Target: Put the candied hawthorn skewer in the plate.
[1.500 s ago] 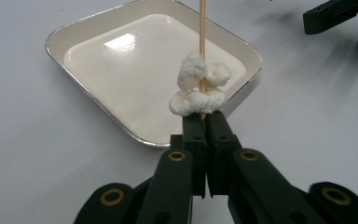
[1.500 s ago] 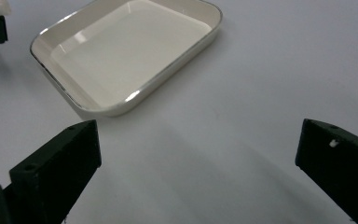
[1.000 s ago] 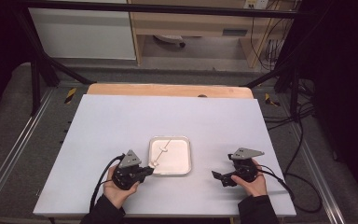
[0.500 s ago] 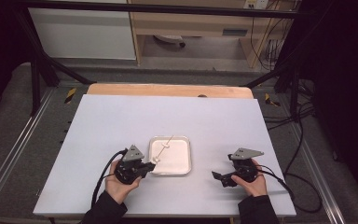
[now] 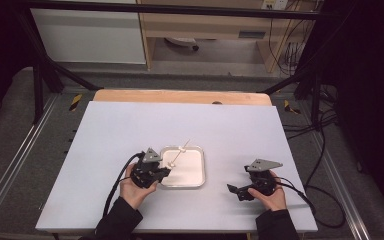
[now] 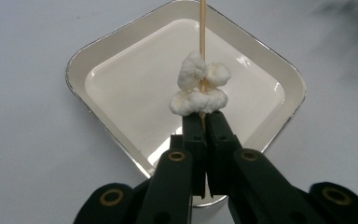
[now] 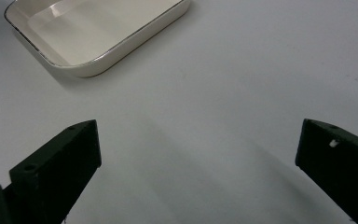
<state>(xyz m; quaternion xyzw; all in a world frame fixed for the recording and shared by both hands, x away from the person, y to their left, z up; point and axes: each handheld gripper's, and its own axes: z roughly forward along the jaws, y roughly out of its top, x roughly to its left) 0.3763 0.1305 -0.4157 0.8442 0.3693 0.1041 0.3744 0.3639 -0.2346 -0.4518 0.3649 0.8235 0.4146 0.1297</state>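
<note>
A thin wooden skewer (image 6: 202, 32) carries three white marshmallow-like lumps (image 6: 198, 88) near its lower end. My left gripper (image 6: 204, 122) is shut on the skewer just below the lumps and holds it above a cream square tray (image 6: 121, 65). From above, the left gripper (image 5: 164, 171) sits at the tray's (image 5: 195, 181) left edge, with the skewer (image 5: 179, 154) slanting up and to the right over it. My right gripper (image 5: 235, 190) rests low over the table to the right of the tray, jaws wide apart with nothing between them. Its own view has the tray (image 7: 121, 44) at the upper left.
The white table (image 5: 130, 130) has bare surface all around the tray. A wooden strip (image 5: 180, 96) runs along its far edge. Black frame bars and cables stand beyond the table's sides.
My left gripper has moved right toward the tray with the skewer in it, so the skewer now slants over the tray's left part. The right gripper has stayed where it was.
</note>
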